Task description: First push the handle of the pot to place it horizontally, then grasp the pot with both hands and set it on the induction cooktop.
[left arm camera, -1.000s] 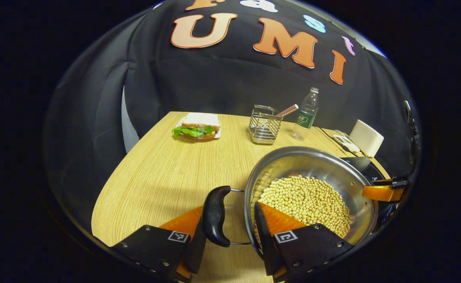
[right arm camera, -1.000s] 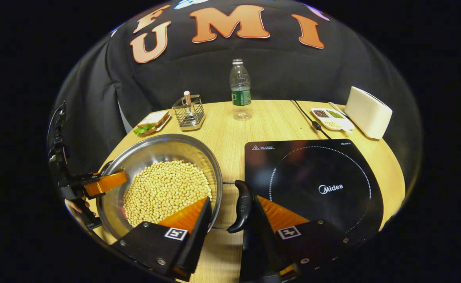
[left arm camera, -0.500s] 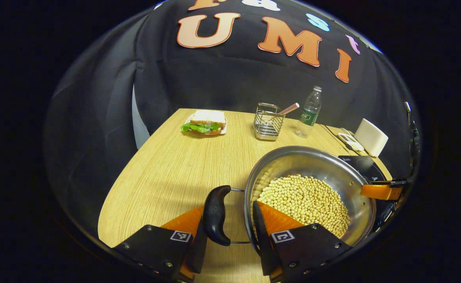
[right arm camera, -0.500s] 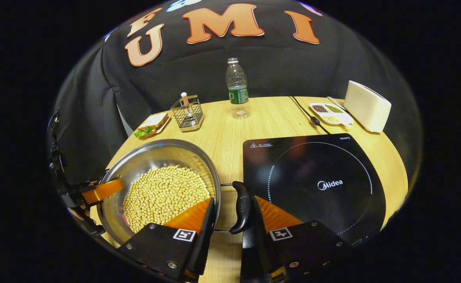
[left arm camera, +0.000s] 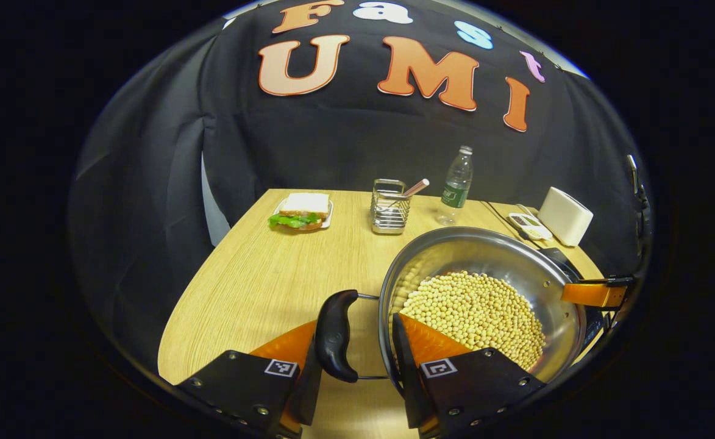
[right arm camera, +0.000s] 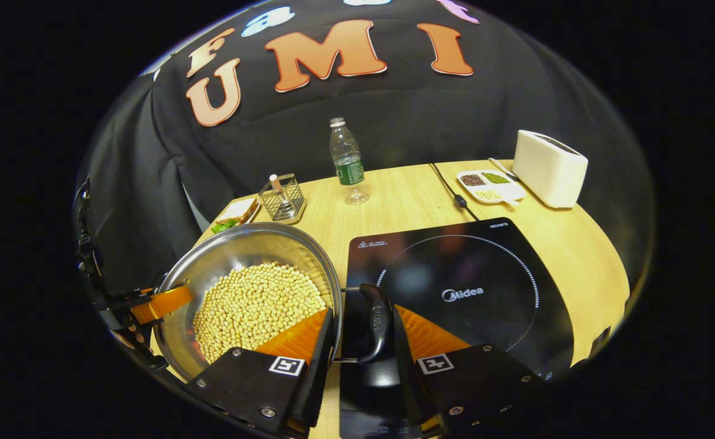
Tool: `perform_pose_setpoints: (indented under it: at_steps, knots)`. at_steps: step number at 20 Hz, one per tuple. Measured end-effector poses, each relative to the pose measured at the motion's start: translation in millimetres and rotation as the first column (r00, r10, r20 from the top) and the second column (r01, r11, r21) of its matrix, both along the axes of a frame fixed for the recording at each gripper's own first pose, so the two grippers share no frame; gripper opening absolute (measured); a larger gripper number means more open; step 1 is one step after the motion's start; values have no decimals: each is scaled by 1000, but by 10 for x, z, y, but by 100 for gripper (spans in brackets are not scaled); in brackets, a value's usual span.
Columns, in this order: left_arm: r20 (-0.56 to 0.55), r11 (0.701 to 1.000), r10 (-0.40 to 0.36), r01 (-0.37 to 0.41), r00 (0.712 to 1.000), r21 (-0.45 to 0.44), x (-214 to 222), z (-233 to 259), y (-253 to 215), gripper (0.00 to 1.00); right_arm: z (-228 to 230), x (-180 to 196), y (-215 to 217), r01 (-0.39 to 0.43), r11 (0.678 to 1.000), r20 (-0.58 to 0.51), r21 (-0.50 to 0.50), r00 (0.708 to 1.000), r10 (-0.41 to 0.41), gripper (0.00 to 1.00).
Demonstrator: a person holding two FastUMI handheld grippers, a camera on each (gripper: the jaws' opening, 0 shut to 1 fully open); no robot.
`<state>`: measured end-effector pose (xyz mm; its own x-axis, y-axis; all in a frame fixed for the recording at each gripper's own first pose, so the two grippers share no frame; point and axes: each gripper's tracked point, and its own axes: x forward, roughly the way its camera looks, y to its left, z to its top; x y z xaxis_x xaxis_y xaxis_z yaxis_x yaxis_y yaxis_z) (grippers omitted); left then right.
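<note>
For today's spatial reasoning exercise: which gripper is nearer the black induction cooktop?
Right. The right gripper holds the steel pot by the handle at the black induction cooktop's edge; the left gripper grips the opposite handle, the pot between.

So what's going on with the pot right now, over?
Left tool and right tool each straddle a pot handle with rim. Pot full of beans, partly over cooktop. Nothing on the cooktop.

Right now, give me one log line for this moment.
stage: carrying pot toward cooktop | left gripper: shut on left handle and rim | right gripper: shut on right handle and rim | pot: beside cooktop, right handle over its edge
</note>
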<state>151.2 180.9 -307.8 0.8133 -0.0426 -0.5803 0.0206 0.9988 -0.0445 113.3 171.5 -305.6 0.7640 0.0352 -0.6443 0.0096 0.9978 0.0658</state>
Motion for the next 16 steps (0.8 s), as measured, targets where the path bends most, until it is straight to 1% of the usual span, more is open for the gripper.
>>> perform_pose_setpoints:
  at_steps: [6, 16]
  knots:
    - [19, 999, -38, 38, 999, -11, 1, -30, 13, 58, 275, -105, -439, 48, 999, 47, 9, 998, -48, 53]
    - [24, 991, -135, 135, 991, -20, 14, -37, 12, 58, 481, -295, -1320, 142, 990, 83, 16, 986, -142, 53]
